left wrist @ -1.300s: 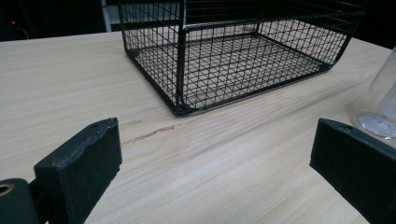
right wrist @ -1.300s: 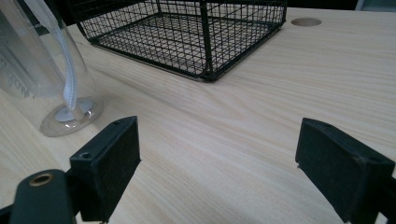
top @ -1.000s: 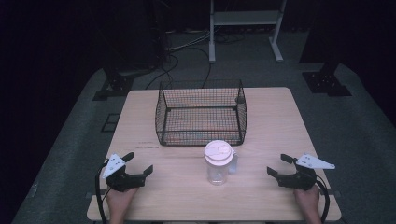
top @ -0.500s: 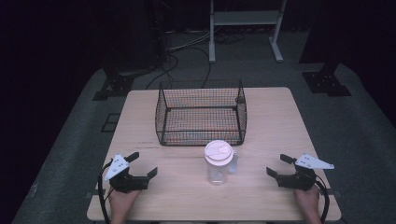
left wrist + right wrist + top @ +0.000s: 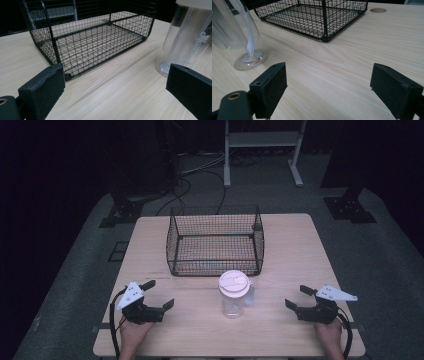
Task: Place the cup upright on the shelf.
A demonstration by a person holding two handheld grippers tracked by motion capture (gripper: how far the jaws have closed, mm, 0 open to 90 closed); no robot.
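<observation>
A clear plastic tumbler (image 5: 233, 300) with a pale lid (image 5: 234, 283) stands upright near the table's front middle, just in front of a black wire basket (image 5: 216, 241) with nothing in it. My left gripper (image 5: 158, 295) rests open at the front left of the table, jaws wide, pointing toward the tumbler (image 5: 188, 37) and basket (image 5: 92, 37). My right gripper (image 5: 298, 297) sits open at the front right, with nothing between its jaws. Ahead of it to the left stand the tumbler (image 5: 235, 32), a white strip hanging inside, and the basket (image 5: 312, 15).
The wooden table (image 5: 295, 250) has bare room on both sides of the basket and along the front. A round cable hole (image 5: 378, 10) lies beyond the basket's corner. Black stand feet (image 5: 350, 210), cables (image 5: 192, 180) and a white frame (image 5: 262, 150) stand on the floor behind.
My left gripper has shifted a little to the right and turned toward the tumbler. The right gripper, tumbler and basket have stayed put.
</observation>
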